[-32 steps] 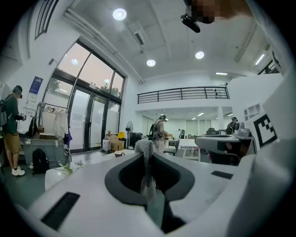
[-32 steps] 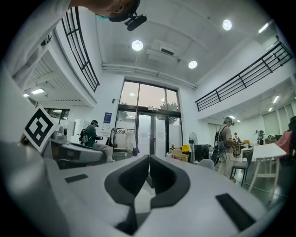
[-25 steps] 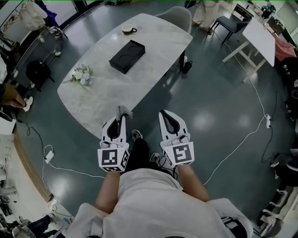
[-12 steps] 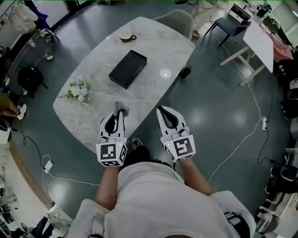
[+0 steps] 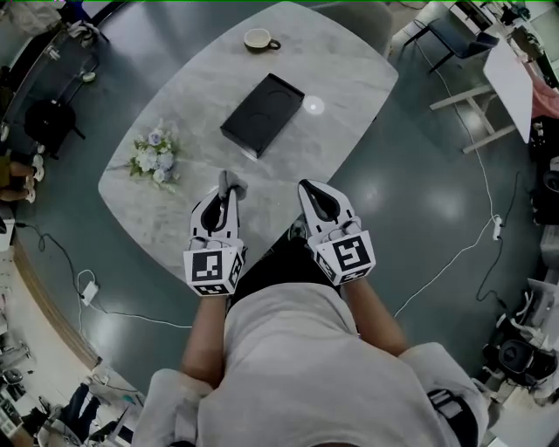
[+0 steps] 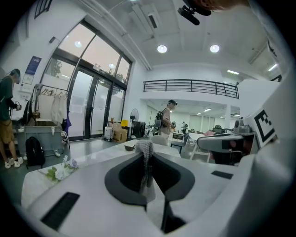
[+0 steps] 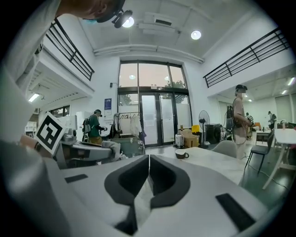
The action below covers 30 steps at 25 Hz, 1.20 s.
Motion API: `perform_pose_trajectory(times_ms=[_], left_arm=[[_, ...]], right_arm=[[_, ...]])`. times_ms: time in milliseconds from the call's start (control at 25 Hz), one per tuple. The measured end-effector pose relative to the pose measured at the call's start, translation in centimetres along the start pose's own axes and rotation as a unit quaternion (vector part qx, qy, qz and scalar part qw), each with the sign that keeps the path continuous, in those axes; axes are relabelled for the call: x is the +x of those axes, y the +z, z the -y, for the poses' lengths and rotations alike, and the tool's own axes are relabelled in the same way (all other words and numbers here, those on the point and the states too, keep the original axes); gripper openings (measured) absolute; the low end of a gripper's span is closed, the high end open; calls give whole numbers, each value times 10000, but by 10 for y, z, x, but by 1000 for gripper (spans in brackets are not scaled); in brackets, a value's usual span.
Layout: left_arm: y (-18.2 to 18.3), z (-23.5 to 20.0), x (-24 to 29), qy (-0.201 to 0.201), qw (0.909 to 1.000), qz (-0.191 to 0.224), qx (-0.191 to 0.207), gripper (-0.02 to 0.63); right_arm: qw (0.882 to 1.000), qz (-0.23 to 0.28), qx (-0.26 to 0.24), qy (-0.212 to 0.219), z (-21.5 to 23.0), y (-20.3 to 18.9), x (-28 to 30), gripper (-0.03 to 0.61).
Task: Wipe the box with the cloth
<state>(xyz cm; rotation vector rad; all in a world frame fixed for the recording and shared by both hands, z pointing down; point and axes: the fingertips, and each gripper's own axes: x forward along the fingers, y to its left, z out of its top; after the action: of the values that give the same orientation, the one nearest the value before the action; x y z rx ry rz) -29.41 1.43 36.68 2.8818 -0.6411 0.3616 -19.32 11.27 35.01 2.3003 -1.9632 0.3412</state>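
A flat black box (image 5: 262, 113) lies on the white marble table (image 5: 192, 188), far from both grippers. My left gripper (image 5: 225, 188) hangs over the table's near edge, shut on a small grey cloth (image 5: 231, 184) that sticks out past its tips; the cloth (image 6: 144, 152) shows pinched between the jaws in the left gripper view. My right gripper (image 5: 307, 188) is beside it over the table's near edge, shut with nothing between its jaws (image 7: 148, 159). The box is hidden in both gripper views.
A cup on a saucer (image 5: 259, 39) stands at the table's far end and a small bunch of flowers (image 5: 153, 159) lies at its left. A grey chair (image 5: 358, 13) is beyond the table. Cables (image 5: 472, 236) run over the floor. People stand in the background (image 7: 239, 115).
Both grippers and the person have come closer to the table; the tips now reach over its near edge. The cloth stays in the left gripper.
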Motion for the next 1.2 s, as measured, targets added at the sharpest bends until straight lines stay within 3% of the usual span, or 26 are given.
perform_pose_trajectory(times_ms=[400,800,1200], left_arm=[[-76,-63,77,529,9960,-724,54,49],[-114,-97,141,895,9898,-1104,57,49],[-145,-133,182,785,9874,-1328,360,49]], right_arm=[[9965,-545,80,626,23,-41,84,28],[9862,-1097,211,1222,49,-77,144,28],[9783,-1335,202,1571,58,-88,178,28]])
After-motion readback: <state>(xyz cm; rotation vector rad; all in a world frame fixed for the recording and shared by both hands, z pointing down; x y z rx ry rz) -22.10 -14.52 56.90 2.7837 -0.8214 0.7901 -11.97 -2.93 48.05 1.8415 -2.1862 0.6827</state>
